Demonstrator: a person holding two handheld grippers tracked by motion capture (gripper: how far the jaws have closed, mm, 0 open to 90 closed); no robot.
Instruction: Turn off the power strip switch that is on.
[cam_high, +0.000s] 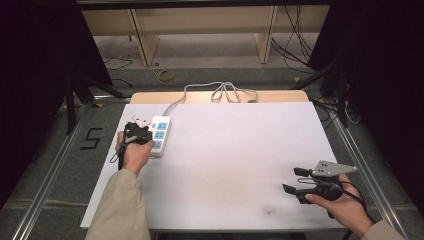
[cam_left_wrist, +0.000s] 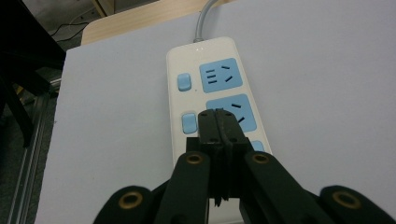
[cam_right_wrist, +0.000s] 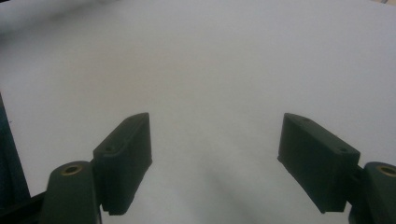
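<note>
Lighting: even, overhead; the white rectangular table sheet (cam_high: 225, 150) was brightly lit, surroundings at 9 and 3 o'clock fell to near black. Shadows: soft, faint, beneath the white-and-blue plastic power strip (cam_left_wrist: 215, 88). Glare: none. Focus: high view moderately sharp, slightly grainy; in both gripper views near black jaws were blurred. Right gripper view hazy, dimmer toward 11 o'clock.

Lab: framed rig (cam_high: 45, 175), floor cables (cam_high: 295, 45), white tabletop (cam_high: 225, 150).
</note>
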